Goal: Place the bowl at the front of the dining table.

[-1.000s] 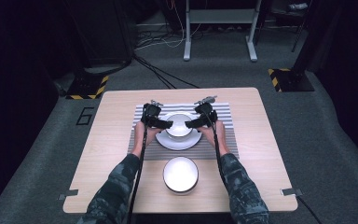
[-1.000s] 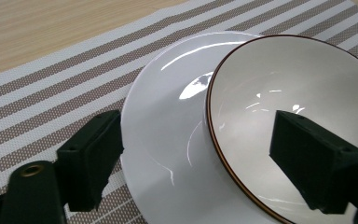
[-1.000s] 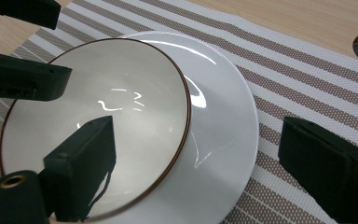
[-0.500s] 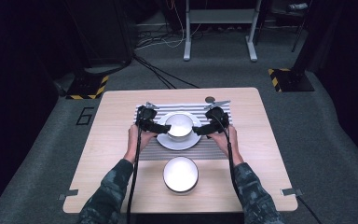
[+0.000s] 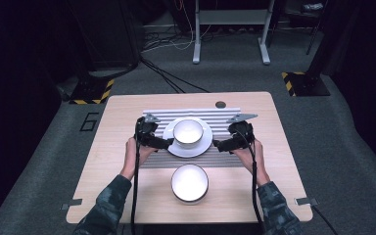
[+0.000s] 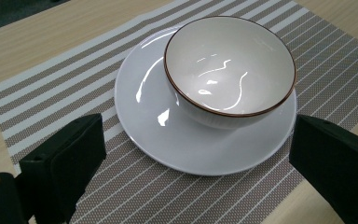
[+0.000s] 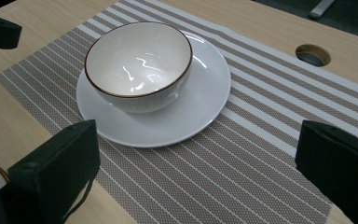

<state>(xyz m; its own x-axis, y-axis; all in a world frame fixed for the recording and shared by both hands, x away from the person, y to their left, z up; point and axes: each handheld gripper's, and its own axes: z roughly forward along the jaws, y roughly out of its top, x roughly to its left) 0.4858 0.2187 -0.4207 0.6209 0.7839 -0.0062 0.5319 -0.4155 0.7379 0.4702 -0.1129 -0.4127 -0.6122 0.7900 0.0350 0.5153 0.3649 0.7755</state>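
The left gripper [image 5: 169, 143] and right gripper [image 5: 217, 144], fingers spread and empty, are positioned flanking the white ceramic plate [image 5: 203, 144], presumably for a two-sided lift with its brown-rimmed white bowl [image 5: 188, 131].

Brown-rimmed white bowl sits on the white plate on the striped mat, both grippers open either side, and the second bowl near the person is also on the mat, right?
Not quite. The second white bowl stands on the bare wooden table, off the striped placemat, as the high view shows. The rest holds: the brown-rimmed white bowl sits on the white plate, left gripper and right gripper open either side.
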